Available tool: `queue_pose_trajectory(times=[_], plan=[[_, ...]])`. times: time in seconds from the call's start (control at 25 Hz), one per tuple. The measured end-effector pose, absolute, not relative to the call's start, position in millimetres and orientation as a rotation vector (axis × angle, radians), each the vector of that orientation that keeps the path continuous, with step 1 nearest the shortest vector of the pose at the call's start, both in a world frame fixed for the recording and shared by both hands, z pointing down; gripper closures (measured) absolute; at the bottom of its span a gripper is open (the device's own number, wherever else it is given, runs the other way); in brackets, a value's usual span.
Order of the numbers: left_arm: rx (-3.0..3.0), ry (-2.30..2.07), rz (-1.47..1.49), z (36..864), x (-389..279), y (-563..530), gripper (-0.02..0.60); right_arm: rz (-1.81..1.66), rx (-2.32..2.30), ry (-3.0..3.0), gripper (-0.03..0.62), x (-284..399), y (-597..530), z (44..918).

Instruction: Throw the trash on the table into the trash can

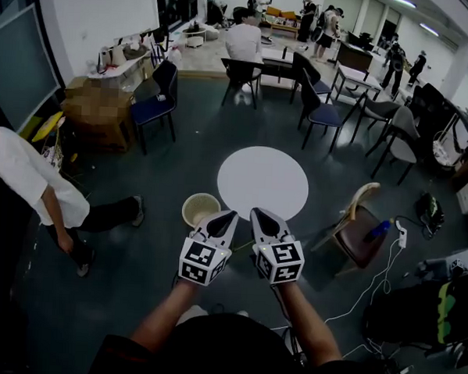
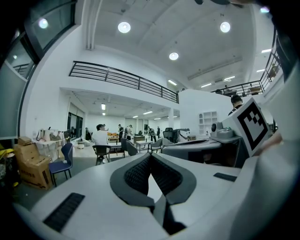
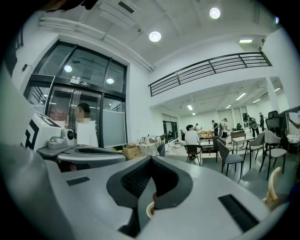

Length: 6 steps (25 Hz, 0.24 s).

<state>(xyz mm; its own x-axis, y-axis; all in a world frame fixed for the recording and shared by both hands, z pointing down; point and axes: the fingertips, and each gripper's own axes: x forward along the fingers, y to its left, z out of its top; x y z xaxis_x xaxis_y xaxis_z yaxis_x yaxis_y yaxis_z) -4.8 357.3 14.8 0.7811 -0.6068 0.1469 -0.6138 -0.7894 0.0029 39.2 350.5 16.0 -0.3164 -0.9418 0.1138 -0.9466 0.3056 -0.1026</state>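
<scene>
Head view, centre of frame: round white table (image 1: 262, 182) on the dark floor; trash can (image 1: 201, 209), a pale beige bucket, stands on the floor just beside the table's lower-left edge; whether anything lies inside it, cannot tell

Lower centre: left gripper (image 1: 226, 215) and right gripper (image 1: 261, 215) held side by side on bare forearms, tips pointing up-frame; left tips lie just right of the can's rim, right tips at the table's lower edge

Left gripper view: left gripper (image 2: 150, 157) with pads pressed together, nothing between them; right gripper view: right gripper (image 3: 150, 161) likewise closed tight and holding nothing; a pale round rim (image 3: 149, 209) shows through the gap below its pads, too small to name

Left edge: person in a white shirt (image 1: 31, 183) leaning forward; right of the table, wooden chair (image 1: 358, 228); upper frame: dark chairs (image 1: 324, 109) and desks, several people further back
</scene>
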Motion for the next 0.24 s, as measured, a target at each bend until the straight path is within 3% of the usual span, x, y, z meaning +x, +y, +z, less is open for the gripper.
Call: queue_pose_trajectory(times=[0.24], plan=[[2.91,-1.006,0.209,14.0,-3.6,362.3,0.566,0.229,1.805,-2.521,0.576,38.3,355.9,14.3]])
